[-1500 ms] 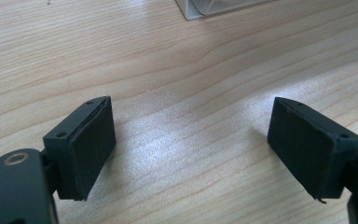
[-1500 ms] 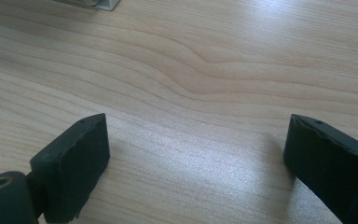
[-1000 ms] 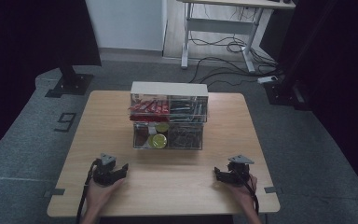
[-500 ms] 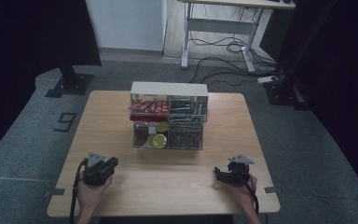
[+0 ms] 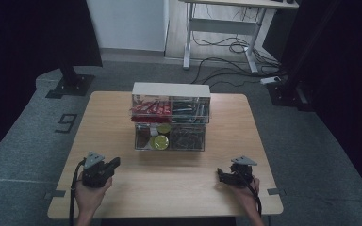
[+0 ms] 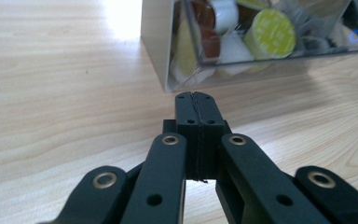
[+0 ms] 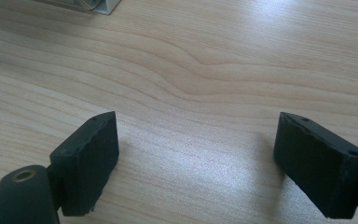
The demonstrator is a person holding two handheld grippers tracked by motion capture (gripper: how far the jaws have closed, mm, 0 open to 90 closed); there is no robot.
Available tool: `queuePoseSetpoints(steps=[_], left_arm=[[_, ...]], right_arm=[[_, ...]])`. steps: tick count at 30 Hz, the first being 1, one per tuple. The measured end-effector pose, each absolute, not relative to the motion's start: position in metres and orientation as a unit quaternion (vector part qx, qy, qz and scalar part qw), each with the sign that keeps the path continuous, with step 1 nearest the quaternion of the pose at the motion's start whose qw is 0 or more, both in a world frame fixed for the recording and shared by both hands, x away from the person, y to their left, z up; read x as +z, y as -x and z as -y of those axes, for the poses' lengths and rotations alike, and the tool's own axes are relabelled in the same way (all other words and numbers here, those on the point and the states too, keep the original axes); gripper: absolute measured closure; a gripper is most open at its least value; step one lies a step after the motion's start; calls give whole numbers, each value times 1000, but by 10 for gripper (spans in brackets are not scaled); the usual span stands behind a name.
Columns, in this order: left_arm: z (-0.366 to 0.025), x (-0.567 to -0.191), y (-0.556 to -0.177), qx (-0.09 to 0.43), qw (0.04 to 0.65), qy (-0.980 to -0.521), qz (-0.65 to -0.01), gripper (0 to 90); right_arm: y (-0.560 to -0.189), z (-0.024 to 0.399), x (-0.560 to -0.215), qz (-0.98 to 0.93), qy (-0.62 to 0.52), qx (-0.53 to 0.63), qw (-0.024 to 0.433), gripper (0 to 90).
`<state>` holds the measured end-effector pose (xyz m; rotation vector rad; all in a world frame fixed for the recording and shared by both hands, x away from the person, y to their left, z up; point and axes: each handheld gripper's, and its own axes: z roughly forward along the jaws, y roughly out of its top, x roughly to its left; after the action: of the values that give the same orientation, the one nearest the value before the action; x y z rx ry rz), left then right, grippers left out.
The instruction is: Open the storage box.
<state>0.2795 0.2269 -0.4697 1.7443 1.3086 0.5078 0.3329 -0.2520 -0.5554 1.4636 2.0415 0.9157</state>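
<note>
Wooden table [image 5: 169,188]: we see it from above, with a clear plastic organizer [image 5: 170,117] standing on its far half, midway across.

Organizer: two tiers under a white top. Upper tier holds red packets [image 5: 150,109] on the left and dark items on the right, too small for us to name. Lower tier holds round capsules [image 5: 160,141] on the left; one shows a yellow-green lid.

Left gripper [image 5: 114,163]: near the table's front left corner, held in the person's left hand [image 5: 90,195], pointing toward the organizer and well short of it. We find its jaws pressed flat together with nothing between them; they have just been closing. In the left gripper view the left gripper [image 6: 196,98] points at the organizer's lower corner [image 6: 168,86], with the capsules [image 6: 268,27] visible through the clear wall.

Right gripper [image 5: 221,175]: near the front right corner, in the right hand [image 5: 245,193]. In the right gripper view its jaws stand wide apart over bare wood, holding nothing.
</note>
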Motion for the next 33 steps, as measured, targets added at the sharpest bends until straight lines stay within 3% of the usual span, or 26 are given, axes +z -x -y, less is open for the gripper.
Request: queuePoseSetpoints(steps=[33], left_arm=[[-206, -398, -290, 210, 469, -717, -471, 900]], right_arm=[[-333, 253, -555, -737, -539, 332, 236, 155]])
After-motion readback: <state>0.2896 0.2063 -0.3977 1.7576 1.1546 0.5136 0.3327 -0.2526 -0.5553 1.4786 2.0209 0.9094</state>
